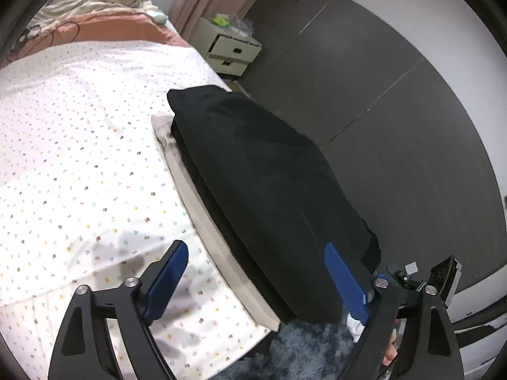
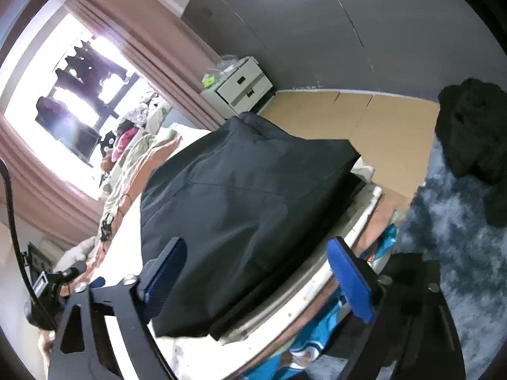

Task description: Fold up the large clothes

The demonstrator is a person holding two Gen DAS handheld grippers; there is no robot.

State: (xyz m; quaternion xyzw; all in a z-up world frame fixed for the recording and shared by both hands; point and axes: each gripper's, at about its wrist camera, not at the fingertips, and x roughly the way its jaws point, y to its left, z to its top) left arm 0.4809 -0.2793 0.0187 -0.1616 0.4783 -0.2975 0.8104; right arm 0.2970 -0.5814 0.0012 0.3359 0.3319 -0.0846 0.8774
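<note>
Folded black garment (image 1: 253, 183) on the bed (image 1: 79, 126) edge.
Long axis runs near to far along it (left gripper (image 1: 256, 285) and right gripper (image 2: 256, 278) both apart, empty).

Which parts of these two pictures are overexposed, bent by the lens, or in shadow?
Right wrist view: the window is blown out white, and the pink curtain curves with the fisheye. Left wrist view: even light, a soft shadow on the dotted bedsheet near the left gripper, black corners around the image.
</note>
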